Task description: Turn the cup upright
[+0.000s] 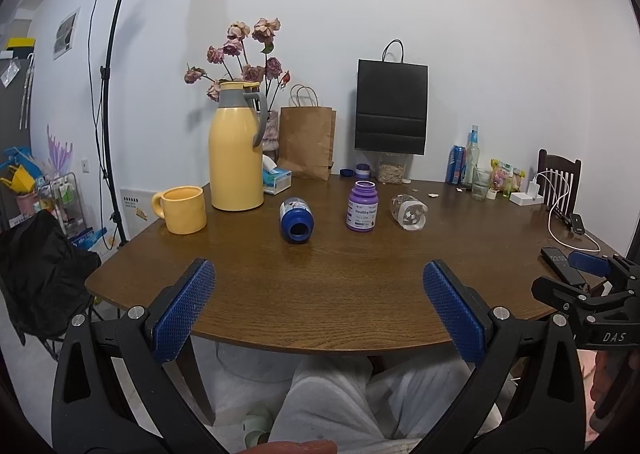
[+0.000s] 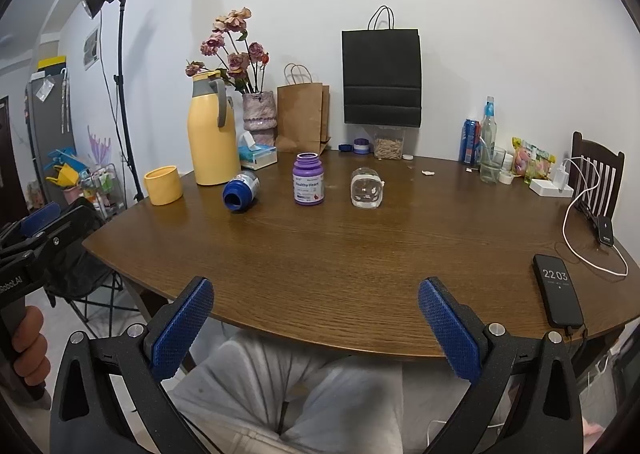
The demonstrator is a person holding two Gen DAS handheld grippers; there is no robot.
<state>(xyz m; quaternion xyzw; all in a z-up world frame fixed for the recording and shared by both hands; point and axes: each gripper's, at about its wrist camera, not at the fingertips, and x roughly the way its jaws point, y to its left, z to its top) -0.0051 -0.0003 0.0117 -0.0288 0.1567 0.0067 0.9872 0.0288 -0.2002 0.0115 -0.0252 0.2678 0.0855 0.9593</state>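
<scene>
Nearest the lens, we see the left gripper (image 1: pixel 319 302) with its blue pads (image 1: pixel 182 312) spread wide and empty, above the near edge of the table (image 1: pixel 320 286). The right gripper (image 2: pixel 316 322) is likewise splayed apart, holding nothing. The clear cup (image 2: pixel 365 188) lies on its side toward the far middle of the table, just right of the upright purple bottle (image 2: pixel 308 179). A blue bottle (image 2: pixel 241 190) lies tipped over left of that.
</scene>
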